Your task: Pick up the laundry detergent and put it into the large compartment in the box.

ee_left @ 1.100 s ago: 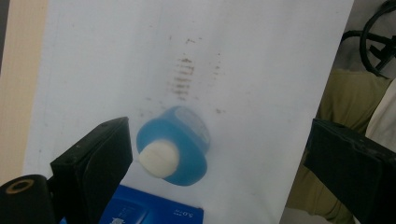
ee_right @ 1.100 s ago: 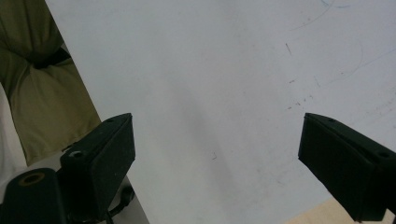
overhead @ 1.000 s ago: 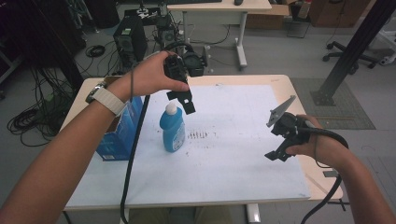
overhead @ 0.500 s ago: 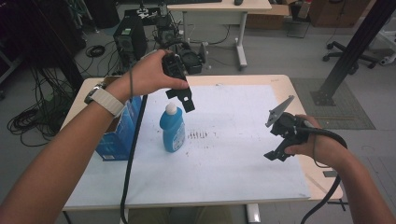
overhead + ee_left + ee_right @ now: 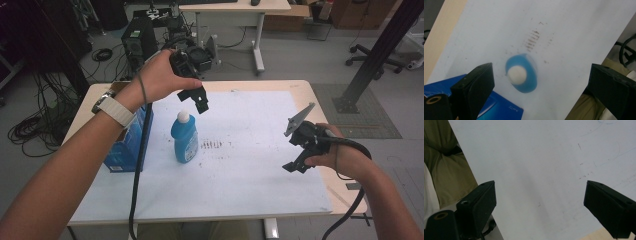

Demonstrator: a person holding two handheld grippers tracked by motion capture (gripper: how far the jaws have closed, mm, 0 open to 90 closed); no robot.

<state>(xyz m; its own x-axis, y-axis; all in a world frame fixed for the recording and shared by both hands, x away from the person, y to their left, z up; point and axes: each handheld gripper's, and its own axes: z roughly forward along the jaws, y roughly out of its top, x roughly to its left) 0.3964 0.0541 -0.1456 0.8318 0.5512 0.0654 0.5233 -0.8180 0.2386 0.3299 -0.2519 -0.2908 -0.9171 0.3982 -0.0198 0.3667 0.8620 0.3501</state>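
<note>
Left gripper (image 5: 541,85) poised directly above blue bottle (image 5: 184,135) (white cap up), jaws wide apart. Bottle upright on white sheet (image 5: 250,170) of tabletop, just beside blue box (image 5: 122,150). Right gripper (image 5: 295,162) well apart, jaws spread, clasping nothing.

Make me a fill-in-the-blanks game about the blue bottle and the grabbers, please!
1. The blue bottle has a round cap coloured ____.
2. The left gripper hangs right ____ the bottle with its jaws open.
3. Next to the bottle stands a blue ____.
4. The right gripper holds ____ between its open jaws.

Missing words: white; above; box; nothing
</note>
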